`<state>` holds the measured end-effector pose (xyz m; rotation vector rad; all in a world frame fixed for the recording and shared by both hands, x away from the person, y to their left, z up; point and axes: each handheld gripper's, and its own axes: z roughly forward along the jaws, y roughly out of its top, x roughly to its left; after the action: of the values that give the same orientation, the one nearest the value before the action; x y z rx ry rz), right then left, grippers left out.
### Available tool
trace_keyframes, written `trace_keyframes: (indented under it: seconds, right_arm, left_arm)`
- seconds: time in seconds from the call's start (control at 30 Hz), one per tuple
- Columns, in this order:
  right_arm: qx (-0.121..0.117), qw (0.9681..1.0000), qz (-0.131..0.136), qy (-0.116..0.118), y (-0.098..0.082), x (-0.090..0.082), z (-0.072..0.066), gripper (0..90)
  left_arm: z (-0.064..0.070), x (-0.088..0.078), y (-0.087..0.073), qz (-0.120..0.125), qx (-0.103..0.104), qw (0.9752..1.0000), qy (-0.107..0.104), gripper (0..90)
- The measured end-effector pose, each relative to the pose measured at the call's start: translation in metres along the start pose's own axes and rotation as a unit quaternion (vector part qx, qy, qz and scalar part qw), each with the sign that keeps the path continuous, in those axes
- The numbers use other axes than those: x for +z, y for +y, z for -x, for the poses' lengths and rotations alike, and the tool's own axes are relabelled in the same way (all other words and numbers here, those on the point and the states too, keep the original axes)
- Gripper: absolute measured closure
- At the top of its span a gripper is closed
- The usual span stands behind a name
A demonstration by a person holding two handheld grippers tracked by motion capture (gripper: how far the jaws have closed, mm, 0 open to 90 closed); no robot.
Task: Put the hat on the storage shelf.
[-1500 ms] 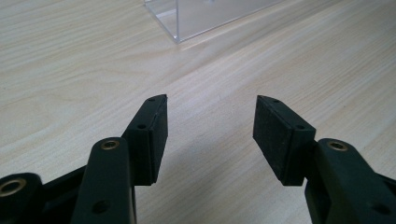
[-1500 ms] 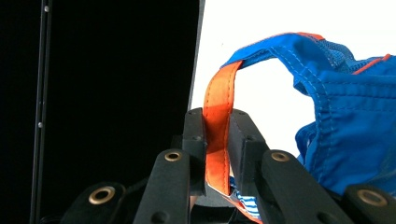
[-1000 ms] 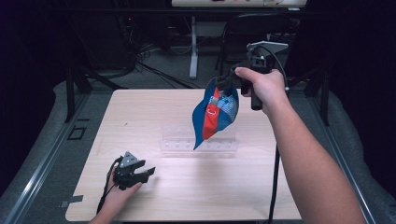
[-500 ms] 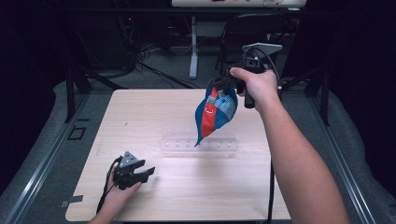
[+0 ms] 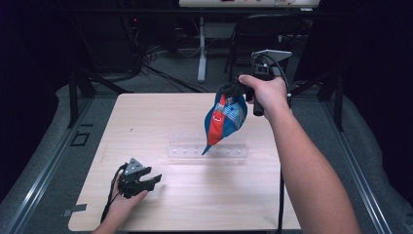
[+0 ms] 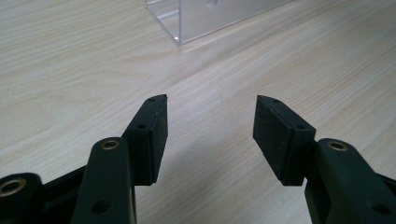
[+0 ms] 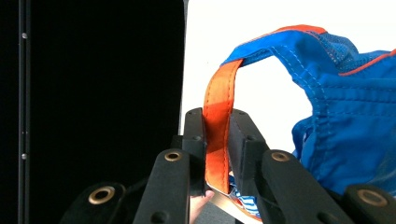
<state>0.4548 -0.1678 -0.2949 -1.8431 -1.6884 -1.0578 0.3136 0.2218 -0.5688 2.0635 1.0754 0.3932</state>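
Above the table [image 5: 146, 122], the raised right gripper [image 5: 229, 90] dangles a blue bag [image 5: 224, 119].

Black claws [image 6: 208, 140], brass-ringed screw holes

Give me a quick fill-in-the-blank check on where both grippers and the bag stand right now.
1. The right gripper is shut on the bag's ____ strap.
2. The blue bag hangs in the air above the clear ____ rack.
3. The left gripper has its jaws ____ and holds nothing.
4. The left gripper rests low over the ____ table.

Missing words: orange; acrylic; open; wooden
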Motion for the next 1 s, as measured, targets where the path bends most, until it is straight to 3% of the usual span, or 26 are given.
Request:
trace_keyframes:
  seconds: [1.0]
  right_arm:
    - [0.008, 0.9997, -0.024, -0.001, -0.005, 0.028, 0.023, 78.1]
  left_arm:
    - [0.000, 0.000, 0.001, -0.003, 0.000, 1.0000, -0.003, 45.5]
